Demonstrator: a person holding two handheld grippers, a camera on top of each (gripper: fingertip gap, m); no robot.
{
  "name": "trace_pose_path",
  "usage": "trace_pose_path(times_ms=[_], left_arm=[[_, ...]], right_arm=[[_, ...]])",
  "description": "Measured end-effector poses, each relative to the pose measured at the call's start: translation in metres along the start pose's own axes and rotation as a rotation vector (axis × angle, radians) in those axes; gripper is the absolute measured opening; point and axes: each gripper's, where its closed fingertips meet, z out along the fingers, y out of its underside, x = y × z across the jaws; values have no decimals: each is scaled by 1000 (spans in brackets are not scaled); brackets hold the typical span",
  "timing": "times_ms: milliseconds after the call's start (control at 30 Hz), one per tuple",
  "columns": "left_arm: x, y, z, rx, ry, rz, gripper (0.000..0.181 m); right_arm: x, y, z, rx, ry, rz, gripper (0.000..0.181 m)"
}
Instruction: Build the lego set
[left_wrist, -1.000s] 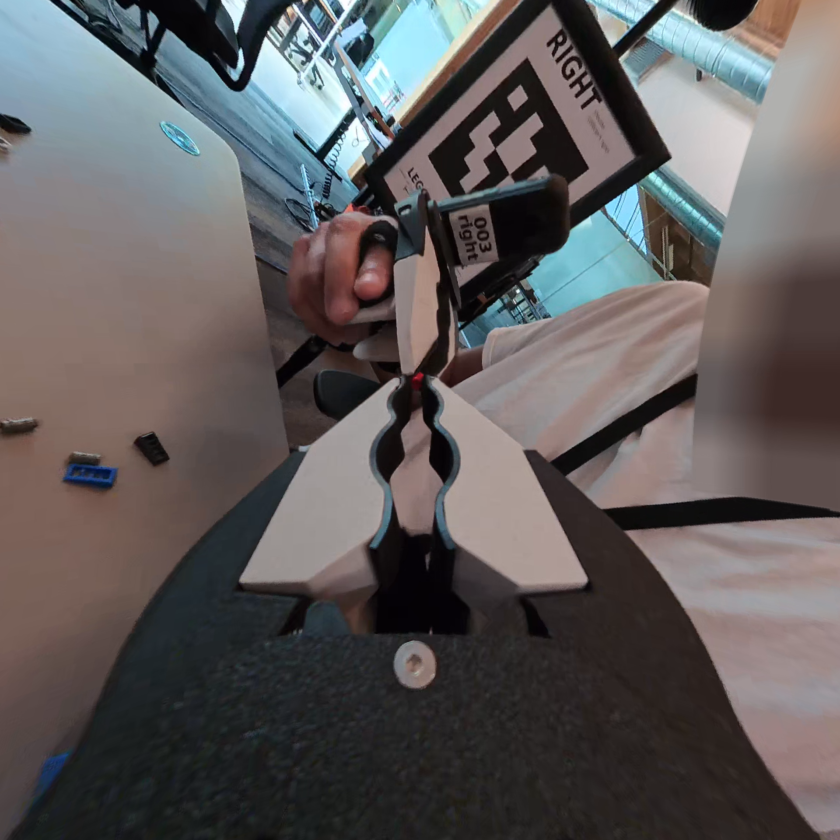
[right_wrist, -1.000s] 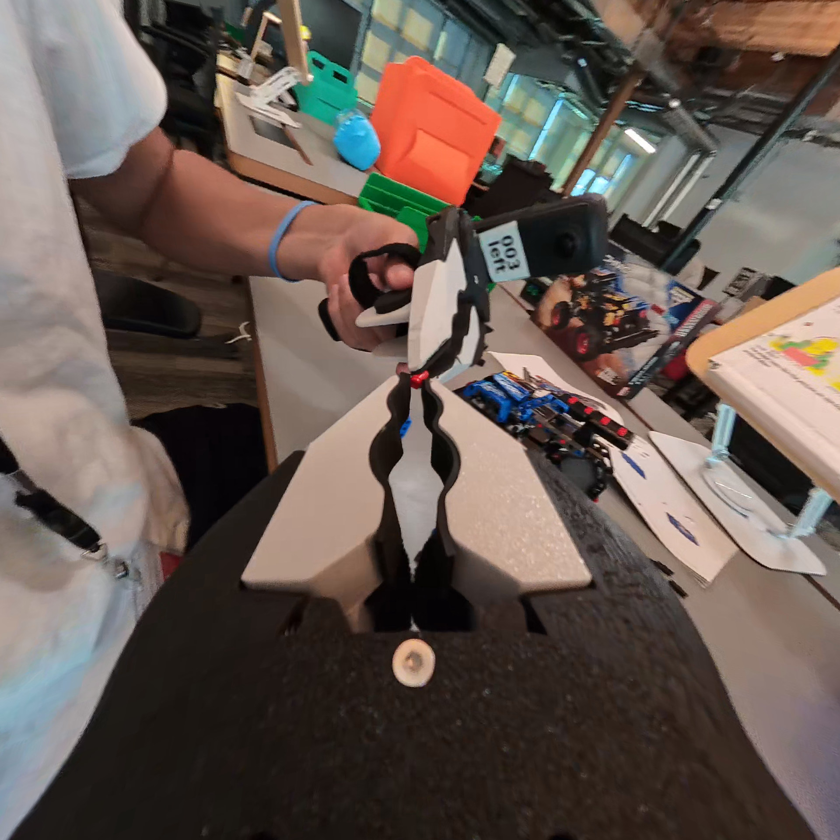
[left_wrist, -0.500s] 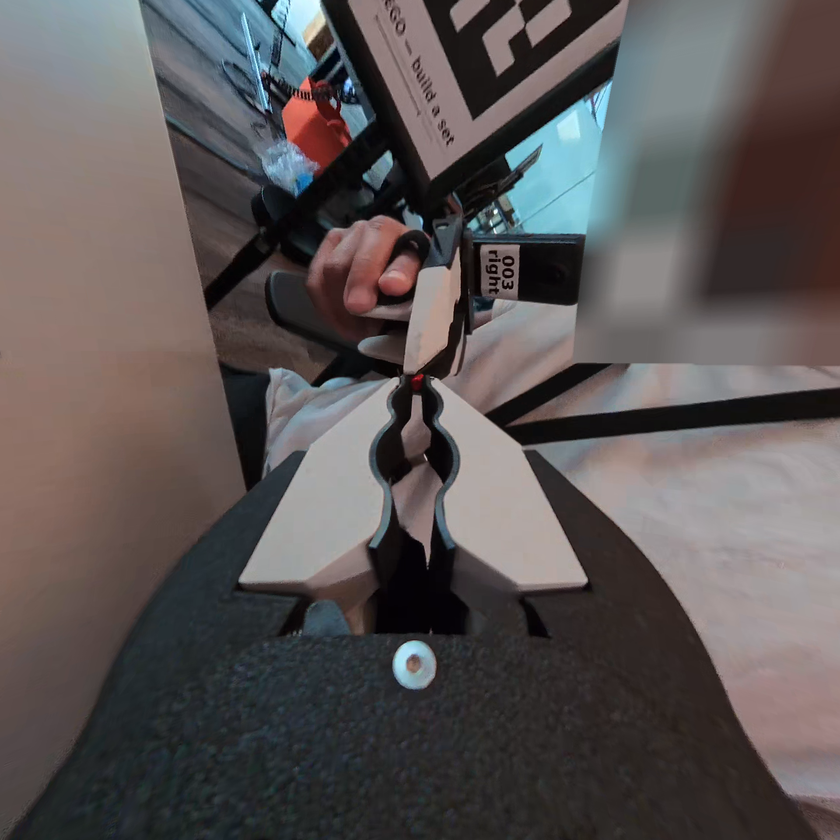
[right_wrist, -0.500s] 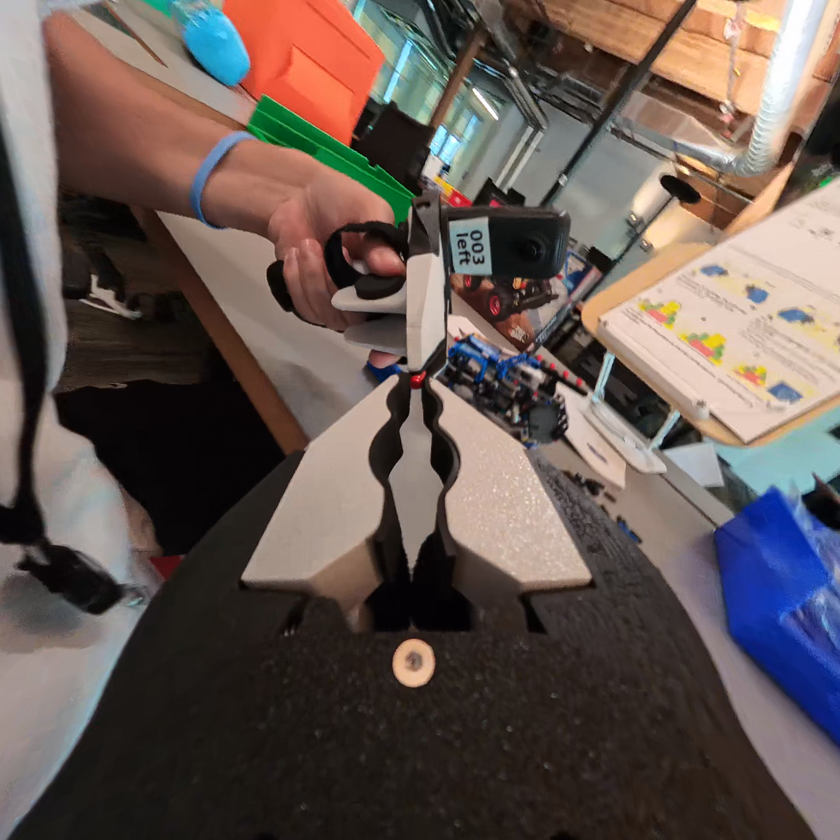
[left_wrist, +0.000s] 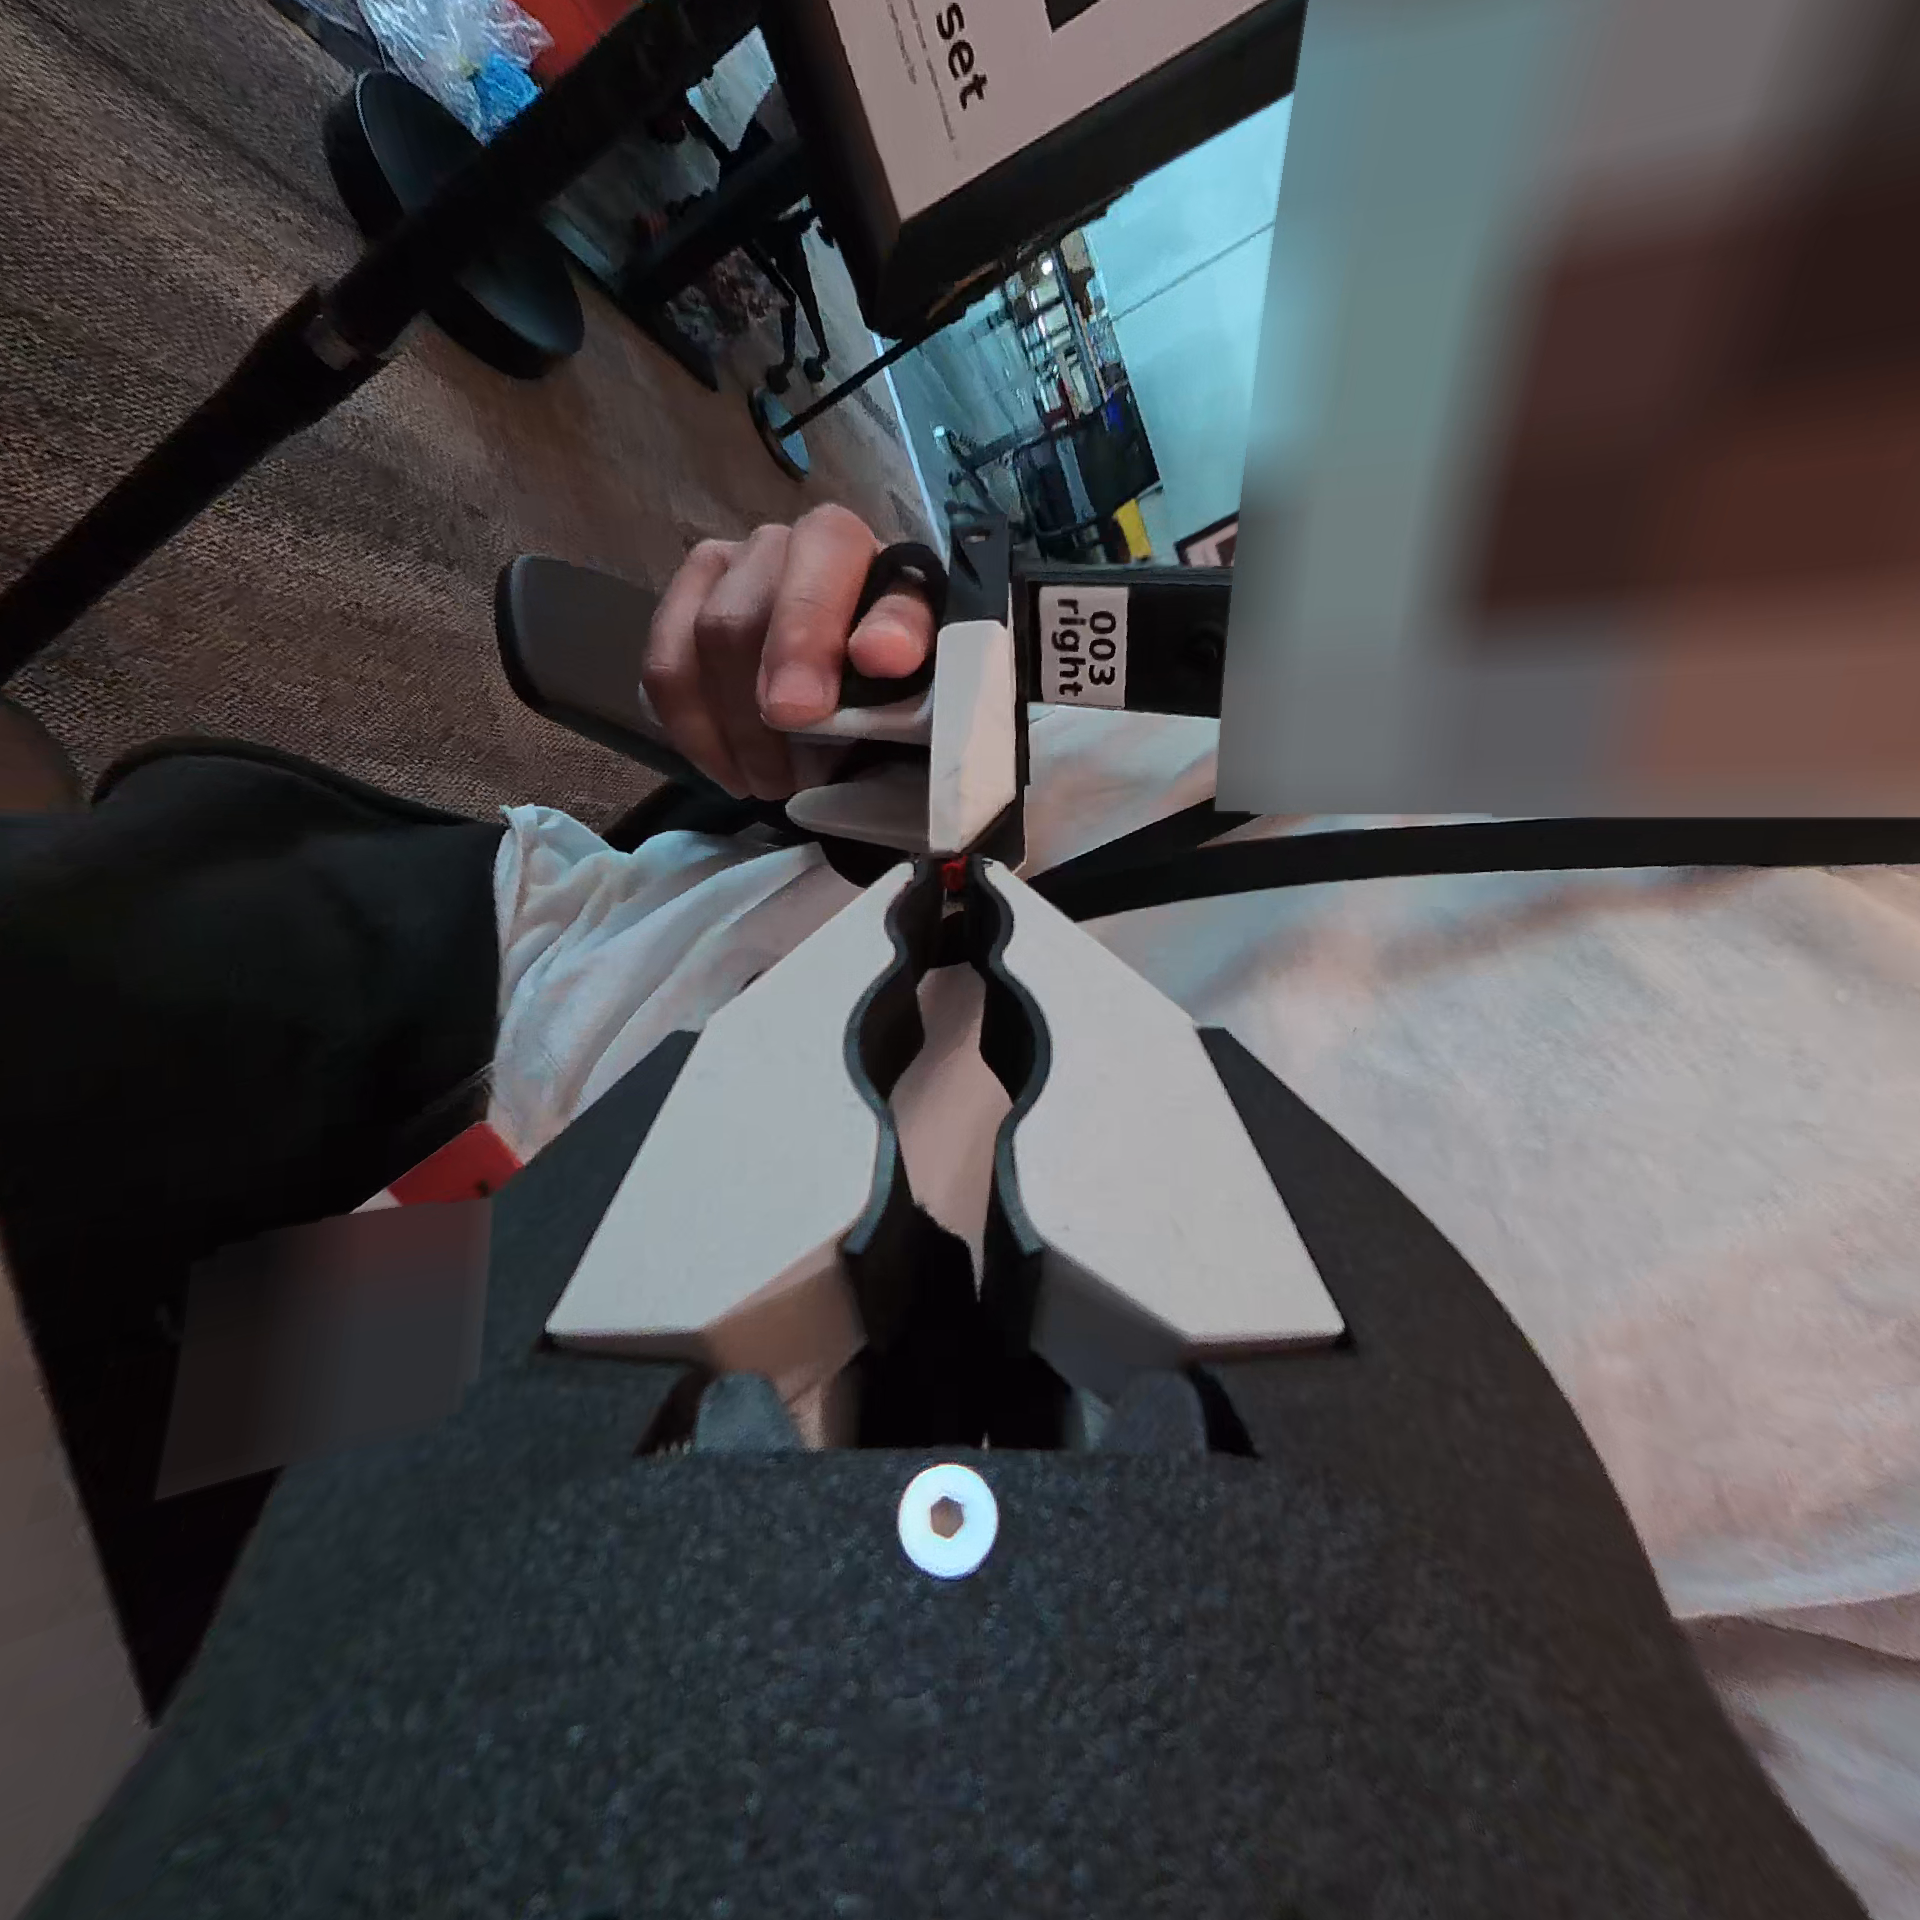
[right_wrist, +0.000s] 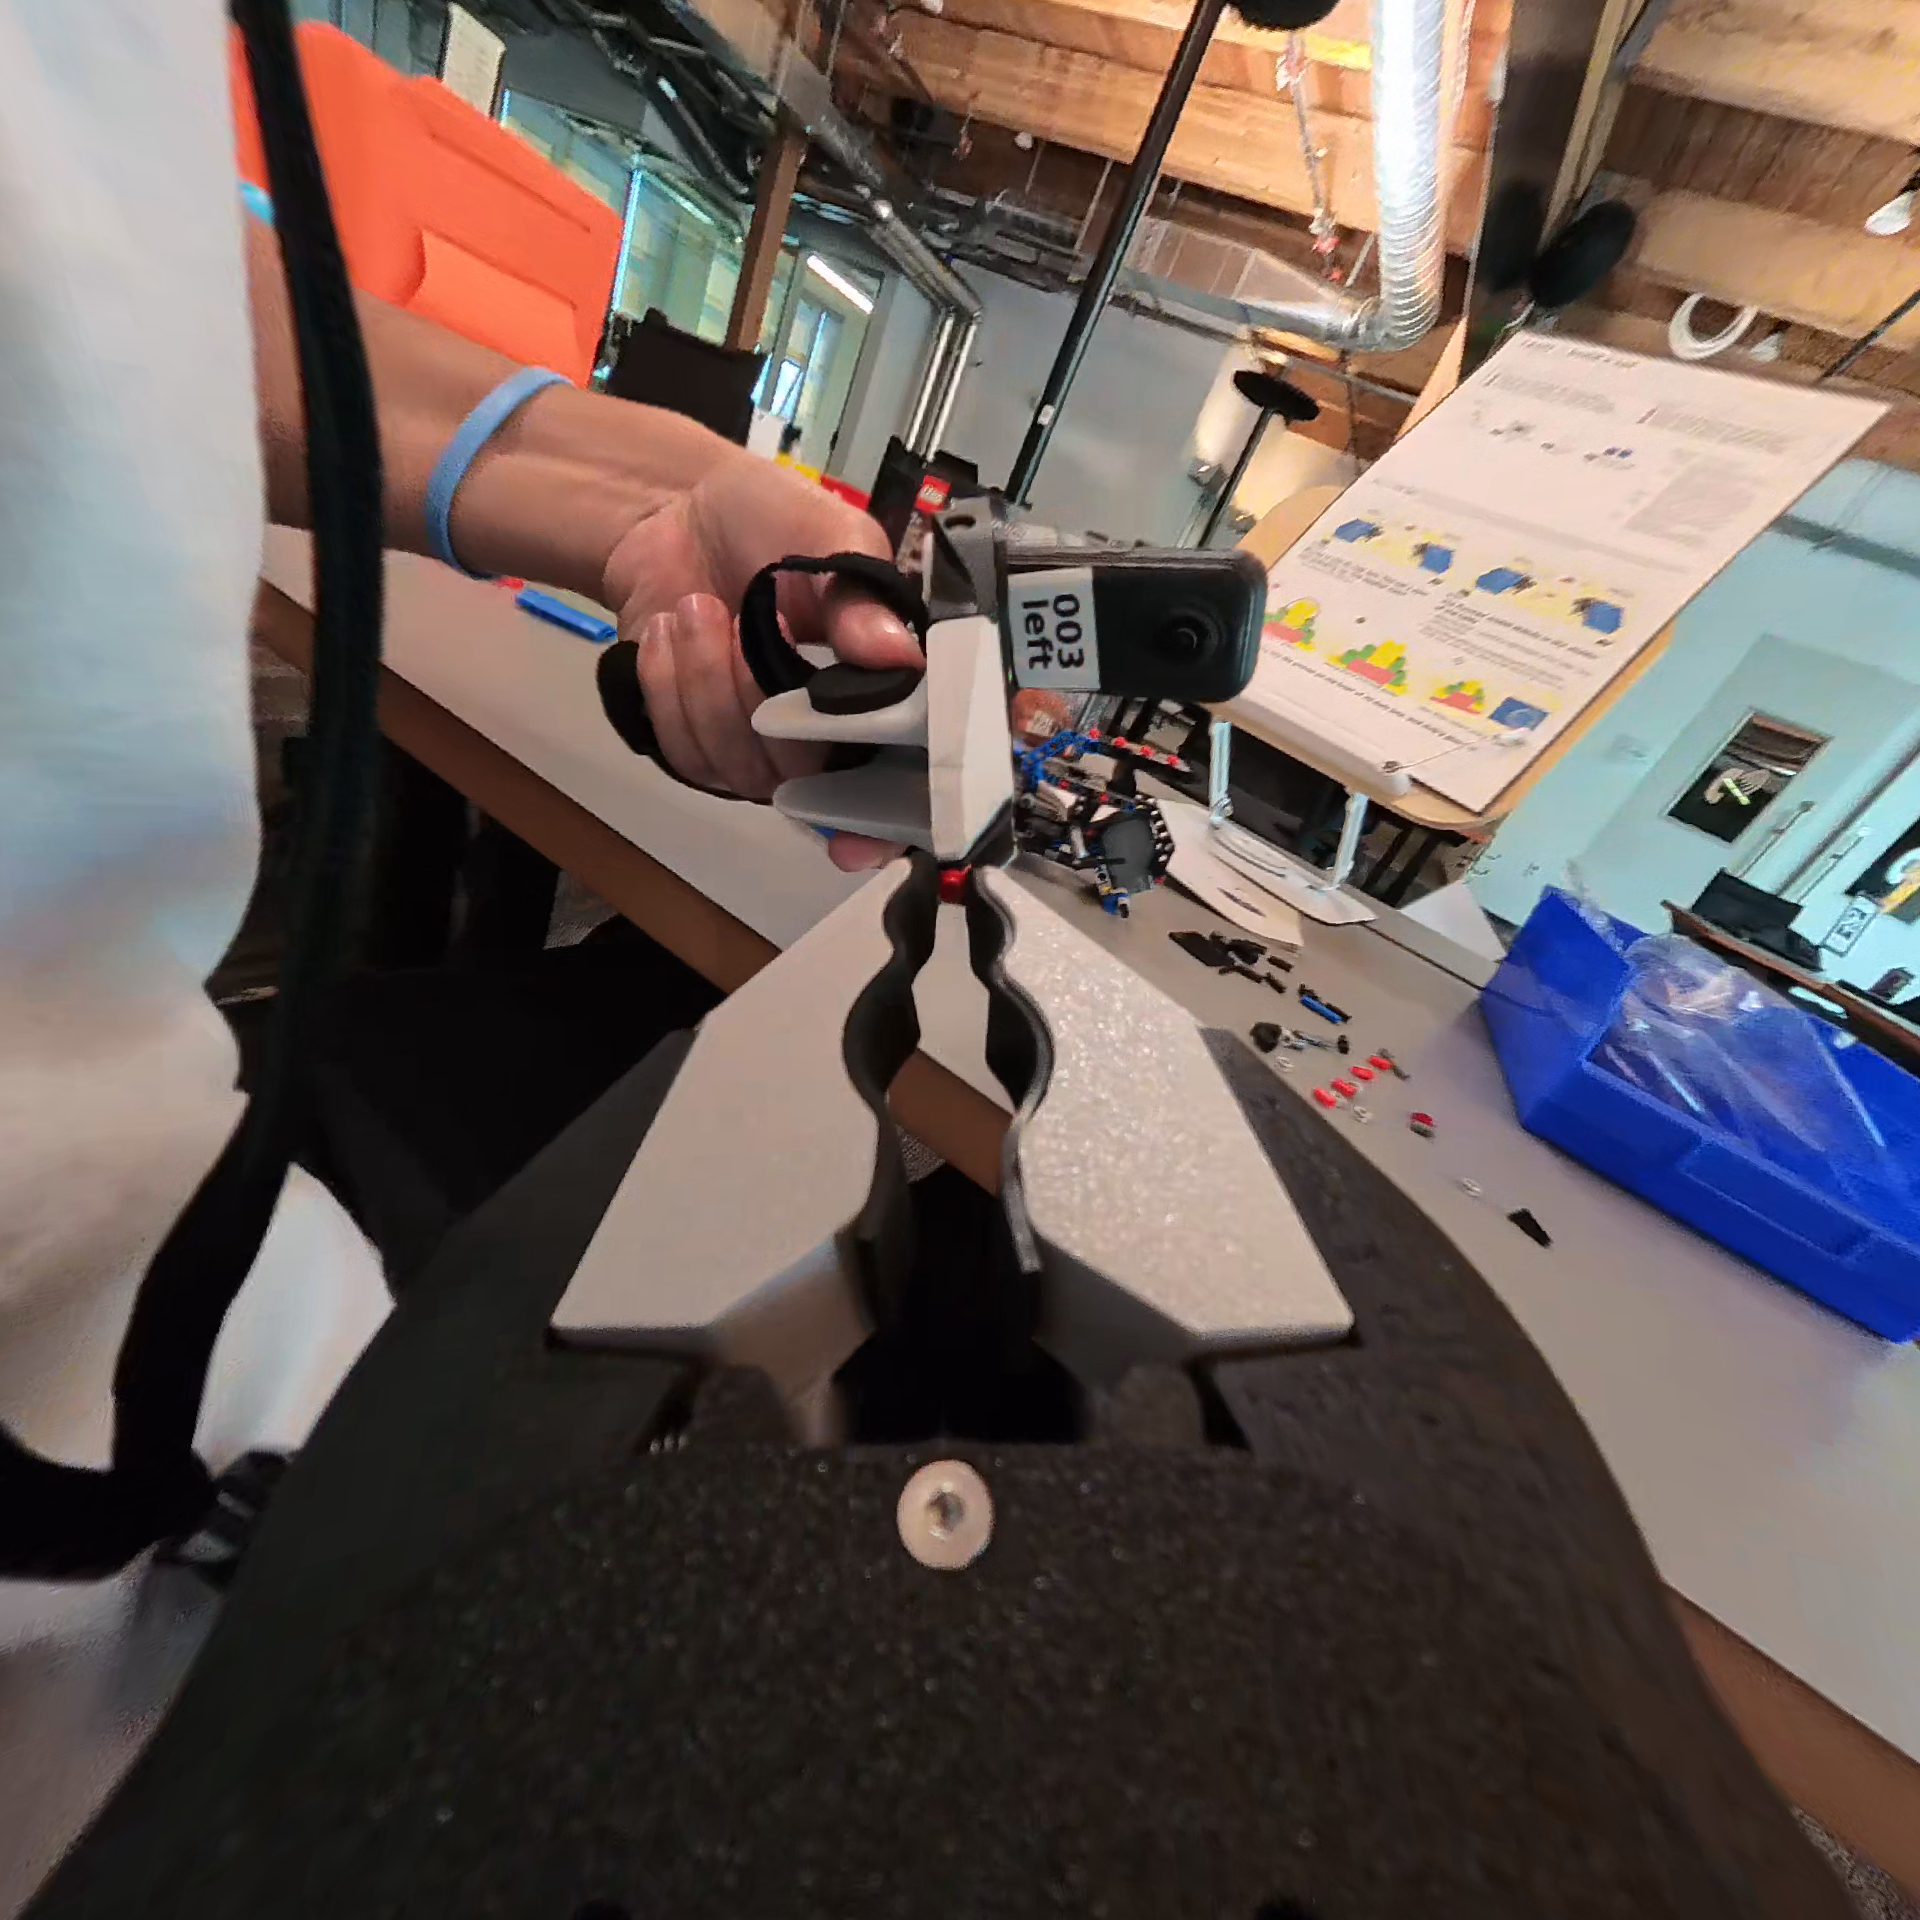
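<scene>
Left gripper (left_wrist: 951, 883) and right gripper (right_wrist: 951, 883) tip to tip, both clamped on one small red piece (right_wrist: 952, 884); truck (right_wrist: 1091, 821) beyond.

Small loose parts (right_wrist: 1351, 1081) on the worktop (right_wrist: 1662, 1351) are too tiny to identify; blue bin (right_wrist: 1714, 1122) is cut off at frame edge.
</scene>
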Motion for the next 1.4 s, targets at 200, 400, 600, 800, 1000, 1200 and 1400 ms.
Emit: trace_pose_path(times_ms=[200, 400, 600, 800, 1000, 1200, 1400], left_arm=[[11, 1, 15, -52, -40, 50, 2], [18, 15, 14, -48, -106, 136, 3], [13, 19, 6, 16, -204, 274, 5], [18, 5, -52, 272, -384, 446, 20], [-1, 38, -196, 385, -874, 592, 27], [-74, 68, -242, 82, -1144, 565, 43], [-112, 61, -226, -49, -1062, 515, 30]], right_arm=[[0, -10, -14, -8, 45, 1, 5], [-15, -16, -14, -23, 49, -73, 5], [-21, -14, -9, 12, -19, -29, 4], [-19, -4, 8, 44, -124, 99, 4], [-2, 9, 49, -47, -345, 259, 4], [12, 33, 120, -183, -492, 287, 4], [1, 52, 149, -269, -617, 360, 4]])
